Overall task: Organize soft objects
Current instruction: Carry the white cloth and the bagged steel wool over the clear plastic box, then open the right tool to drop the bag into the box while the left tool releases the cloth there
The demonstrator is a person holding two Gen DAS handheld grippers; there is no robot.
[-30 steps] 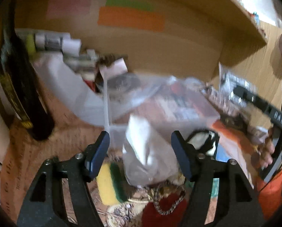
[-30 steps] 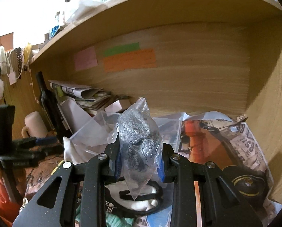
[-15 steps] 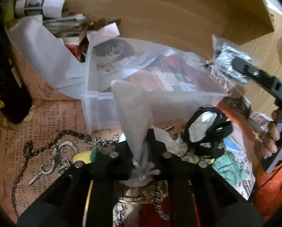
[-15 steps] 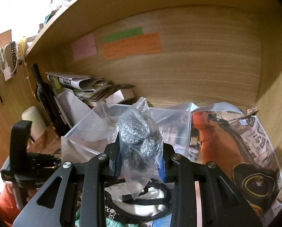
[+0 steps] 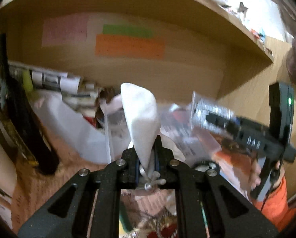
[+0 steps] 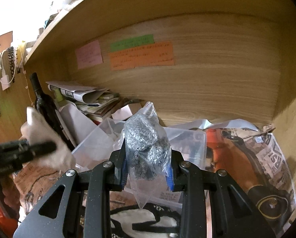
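White cloth [image 5: 141, 119] now stands up between the left tongs [image 5: 147, 158], pinched tight near its gathered end. A second ago those tongs were spread wide above it, then they closed low over it on the table; now the cloth is lifted clear of the clutter and the view has swung up toward the wooden back wall with its orange note [image 5: 130, 46]. The picture is smeared, so the tongs seem to be travelling. Beyond the cloth lies the clear plastic box [image 5: 108, 134], near the back edge of the table, and the dark bottle [image 5: 18, 119] stands toward the back left corner. The right tongs [image 5: 213, 117] show at the right, carrying their bag.

From the right wrist, the right tongs [image 6: 148, 170] keep their grip on a clear bag of steel wool [image 6: 146, 144], unchanged over the last second, held above the near wall of the plastic box [image 6: 187, 136]. The left tongs [image 6: 28, 150] and cloth [image 6: 38, 129] have risen at the left, beside the bottle [image 6: 44, 103].

Both soft things are now in the air near the box, which I judge to be where they go; neither is released yet.
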